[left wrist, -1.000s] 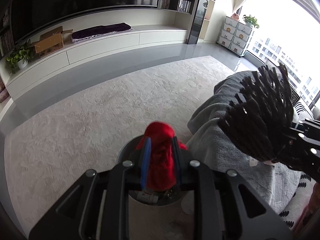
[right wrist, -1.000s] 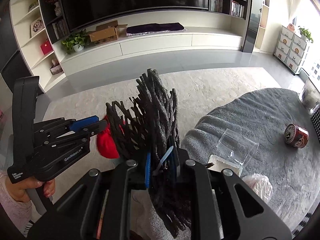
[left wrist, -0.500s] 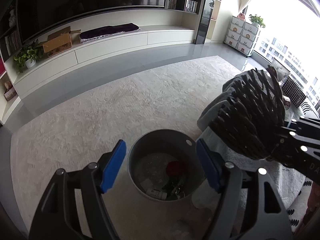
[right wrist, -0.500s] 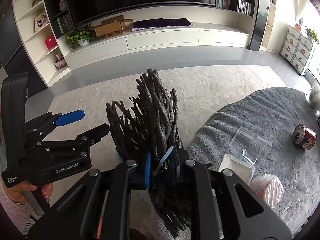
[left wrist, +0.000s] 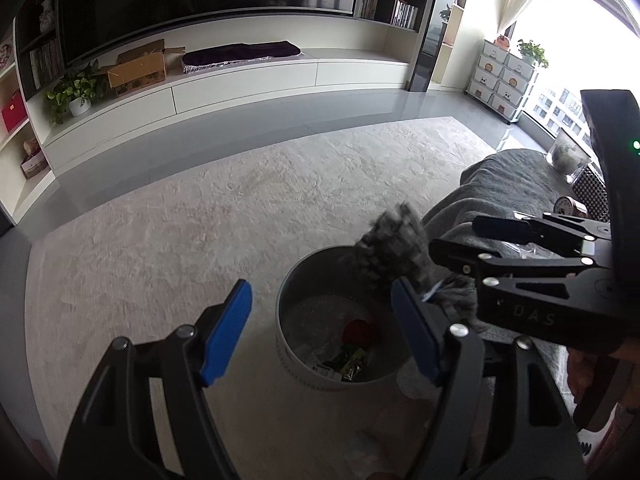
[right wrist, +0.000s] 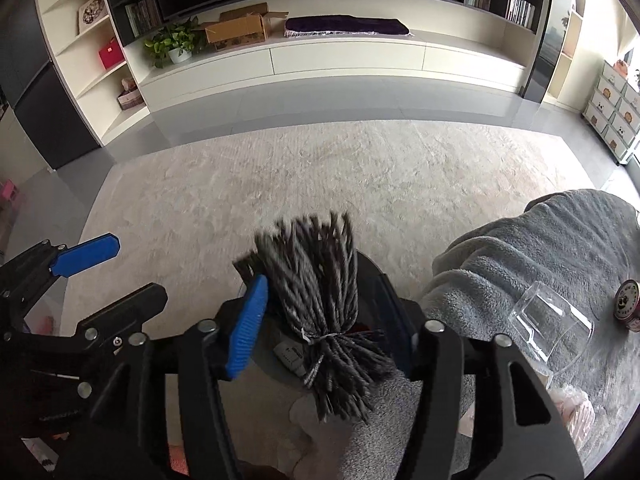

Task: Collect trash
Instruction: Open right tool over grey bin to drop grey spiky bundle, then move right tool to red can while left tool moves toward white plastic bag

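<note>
A round grey bin (left wrist: 292, 292) stands on the carpet beside a grey-blanketed seat. A red piece of trash (left wrist: 360, 331) lies inside it with other wrappers. My left gripper (left wrist: 320, 332) is open and empty above the bin. My right gripper (right wrist: 324, 316) is open; the dark grey bundle of cords (right wrist: 316, 280) sits loose between its spread fingers, blurred, over the bin's rim (right wrist: 368, 264). The bundle also shows in the left wrist view (left wrist: 394, 248) at the bin's far right edge.
On the grey blanket (right wrist: 540, 248) lie a clear plastic cup (right wrist: 548, 324), a red can (right wrist: 628, 304) and a pinkish bag (right wrist: 572, 408). Pale carpet (left wrist: 200, 220) surrounds the bin. A low white cabinet (left wrist: 240, 80) runs along the far wall.
The left gripper opened and the red trash fell into the bin. The right gripper moved over the bin and opened, and the cord bundle is dropping.
</note>
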{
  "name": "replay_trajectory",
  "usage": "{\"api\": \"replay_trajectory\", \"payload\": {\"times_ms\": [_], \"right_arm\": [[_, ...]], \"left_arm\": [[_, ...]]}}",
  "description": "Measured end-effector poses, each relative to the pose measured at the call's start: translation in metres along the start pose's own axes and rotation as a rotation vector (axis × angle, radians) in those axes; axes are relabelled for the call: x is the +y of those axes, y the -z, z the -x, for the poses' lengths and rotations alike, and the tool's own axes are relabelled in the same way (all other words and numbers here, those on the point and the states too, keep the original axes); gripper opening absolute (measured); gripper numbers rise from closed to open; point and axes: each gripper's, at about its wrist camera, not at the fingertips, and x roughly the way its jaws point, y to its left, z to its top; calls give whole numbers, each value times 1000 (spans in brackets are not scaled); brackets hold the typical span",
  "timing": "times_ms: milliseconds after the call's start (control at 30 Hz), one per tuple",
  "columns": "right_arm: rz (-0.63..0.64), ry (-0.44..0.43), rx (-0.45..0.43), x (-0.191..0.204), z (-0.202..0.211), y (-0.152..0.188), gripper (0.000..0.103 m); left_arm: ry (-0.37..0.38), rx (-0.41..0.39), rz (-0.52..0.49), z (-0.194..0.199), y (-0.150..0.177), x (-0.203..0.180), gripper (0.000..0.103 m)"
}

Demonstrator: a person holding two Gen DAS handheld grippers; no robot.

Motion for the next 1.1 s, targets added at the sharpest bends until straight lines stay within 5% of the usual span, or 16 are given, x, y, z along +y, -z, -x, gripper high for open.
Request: {"api": "replay_trajectory", "payload": {"times_ms": [367, 800, 1100], "right_arm": [[-75, 54, -77, -62, 59, 25, 66], [-351, 303, -100, -252, 138, 112, 66], [-420, 368, -111, -349, 136, 134, 70]], "left_arm": [[98, -30, -75, 12, -11, -71, 72], [257, -12, -257, -17, -18, -239, 72], [319, -9, -344, -47, -32, -337, 72]]}}
